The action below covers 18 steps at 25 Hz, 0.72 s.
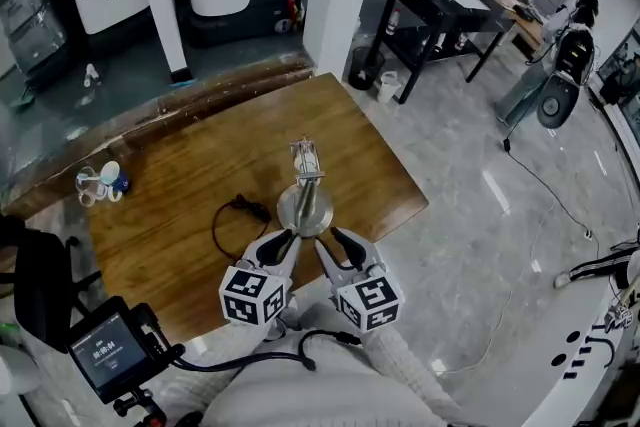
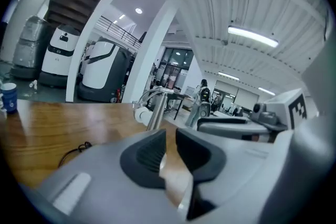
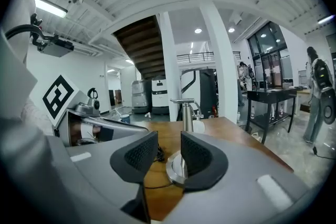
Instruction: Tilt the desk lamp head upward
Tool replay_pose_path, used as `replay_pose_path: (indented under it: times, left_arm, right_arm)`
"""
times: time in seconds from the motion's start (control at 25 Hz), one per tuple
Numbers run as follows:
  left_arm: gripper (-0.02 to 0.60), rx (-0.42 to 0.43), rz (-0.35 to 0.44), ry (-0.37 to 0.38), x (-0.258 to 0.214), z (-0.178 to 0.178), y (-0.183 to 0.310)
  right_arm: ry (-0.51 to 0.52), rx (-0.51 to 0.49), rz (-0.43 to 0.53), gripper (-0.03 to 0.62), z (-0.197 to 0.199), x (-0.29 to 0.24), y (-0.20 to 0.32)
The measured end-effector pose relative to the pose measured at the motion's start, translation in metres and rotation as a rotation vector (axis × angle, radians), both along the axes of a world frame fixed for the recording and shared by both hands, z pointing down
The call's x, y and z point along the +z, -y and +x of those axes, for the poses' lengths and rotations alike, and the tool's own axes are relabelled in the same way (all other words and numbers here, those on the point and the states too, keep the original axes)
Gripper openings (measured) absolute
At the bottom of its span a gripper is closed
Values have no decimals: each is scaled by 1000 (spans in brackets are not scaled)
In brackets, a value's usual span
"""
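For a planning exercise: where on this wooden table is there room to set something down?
Free: the table between lamp and far edge, and right of the lamp. Crowded: the near edge, where left claw and right claw flank the lamp; cable to its left.

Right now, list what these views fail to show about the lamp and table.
- Head view: lamp head seen from steeply above, so its tilt is unreadable.
- Right gripper view: the right gripper covers part of the lamp base with its own jaw.
- Left gripper view: the left gripper body hides the lamp base.
- Head view: small items at far left, too small to name.
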<state>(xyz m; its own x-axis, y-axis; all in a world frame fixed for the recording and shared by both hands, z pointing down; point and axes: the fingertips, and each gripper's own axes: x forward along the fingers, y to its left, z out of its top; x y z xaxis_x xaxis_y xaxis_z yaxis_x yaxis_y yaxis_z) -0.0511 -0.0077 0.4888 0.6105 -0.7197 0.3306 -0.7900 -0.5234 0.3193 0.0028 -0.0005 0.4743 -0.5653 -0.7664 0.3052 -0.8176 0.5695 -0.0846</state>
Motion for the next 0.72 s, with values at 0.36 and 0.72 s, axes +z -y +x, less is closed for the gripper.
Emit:
replay_pose_path:
  times: [0.36,0.72]
  left_arm:
    - [99,34,-103,-172,-10,-15,66]
    - [208,232,-215,-258,-19,-21,102]
  right_arm:
    - [-37,-87,-36,156,-8,27,73]
    - [-103,-223,93,164,-25,30,105]
